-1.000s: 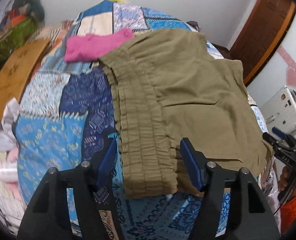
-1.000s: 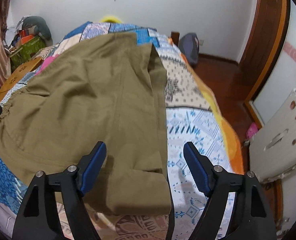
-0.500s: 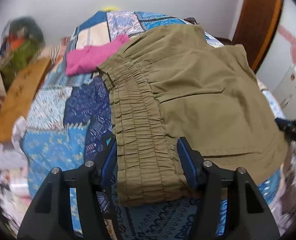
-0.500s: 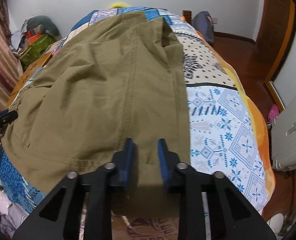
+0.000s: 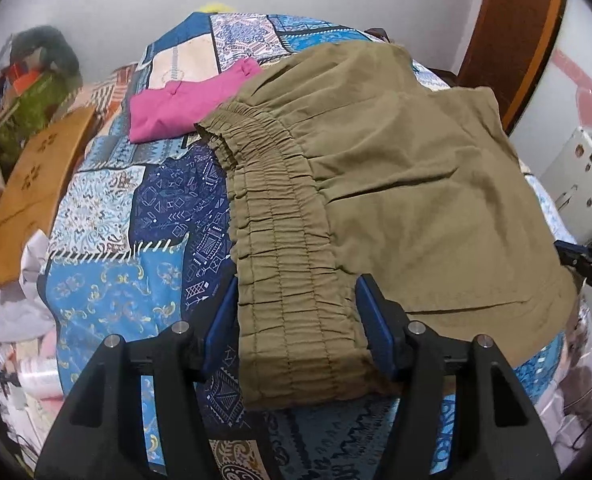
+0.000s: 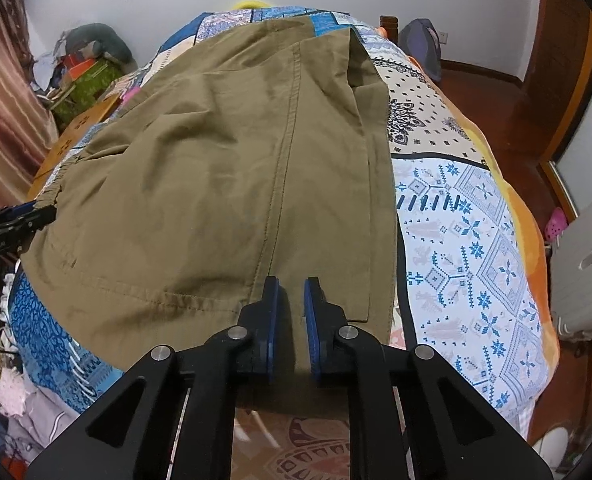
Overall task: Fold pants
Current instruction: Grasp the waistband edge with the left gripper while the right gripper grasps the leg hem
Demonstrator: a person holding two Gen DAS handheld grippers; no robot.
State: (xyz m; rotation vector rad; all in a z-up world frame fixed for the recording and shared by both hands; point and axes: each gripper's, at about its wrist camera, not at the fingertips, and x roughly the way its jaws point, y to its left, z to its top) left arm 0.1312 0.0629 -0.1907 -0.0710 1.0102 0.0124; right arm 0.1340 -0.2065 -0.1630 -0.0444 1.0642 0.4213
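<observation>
Your olive pants (image 5: 415, 184) are spread across the patchwork bedspread (image 5: 108, 216) of the bed, with the gathered elastic waistband (image 5: 288, 248) running toward you on the left side and the leg fabric draped over the near edge of the mattress.

Your left tongs (image 5: 296, 316) stand about half open, straddling the near end of that waistband. The blue pads (image 5: 375, 332) sit on either side of the bunched fabric, the right one right against it. Whether they actually press the cloth, I cannot tell.

Over on the other side, your right tongs (image 6: 292, 312) are pinched nearly shut on the pants' near hem, just to the right of the long stitched seam (image 6: 284, 152). Only a narrow strip of olive cloth shows between the blue pads, so you've got hold of the fabric there.

From the right wrist view, the pants' right edge lies folded along the pale blue-and-white panel of the bedspread, and your left tongs show at the far left edge, by the waistband. From the left wrist view, your right tongs poke in at the far right, at the hem.

A folded pink garment (image 5: 184, 108) lies on the bed beyond the waistband, its corner just touching the pants. A wooden board (image 5: 36, 184) leans beside the bed on the left, and a white case (image 6: 591, 264) stands on the wooden floor to the right.
</observation>
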